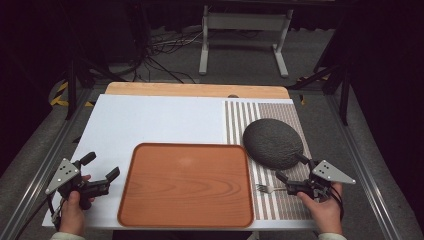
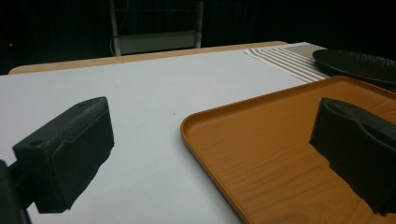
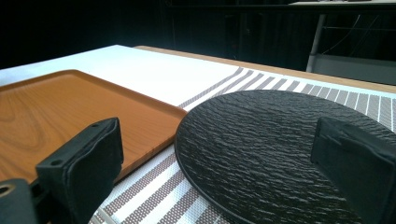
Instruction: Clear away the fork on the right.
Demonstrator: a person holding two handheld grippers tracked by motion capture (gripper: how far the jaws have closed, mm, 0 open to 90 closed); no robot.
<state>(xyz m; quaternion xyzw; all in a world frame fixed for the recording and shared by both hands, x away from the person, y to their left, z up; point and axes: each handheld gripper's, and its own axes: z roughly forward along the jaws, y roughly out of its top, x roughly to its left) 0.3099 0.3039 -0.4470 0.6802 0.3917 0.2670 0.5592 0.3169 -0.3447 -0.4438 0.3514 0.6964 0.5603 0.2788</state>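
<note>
Grippers sat at opposite ends of the near edge of the tabletop [image 1: 150,120], each held in one of the person's hands. The left gripper [image 1: 100,167] hovered over the white surface just left of the wooden tray [image 1: 186,184], its jaws spread wide with nothing between them; in the left gripper view the tray [image 2: 280,140] lay ahead and to the right, one jaw standing in front of its surface. The right gripper [image 1: 289,167] was over the striped placemat [image 1: 240,117], its jaws likewise wide apart and empty, pointing toward the dark round plate [image 1: 273,142]. In the right gripper view the plate [image 3: 271,149] spread between the two jaws, its textured black face resting on the placemat [image 3: 154,196] and its near rim close beside the tray's corner. A fork [image 1: 267,189] lay on the placemat just left of the right gripper, between the tray's right edge and the hand.
</note>
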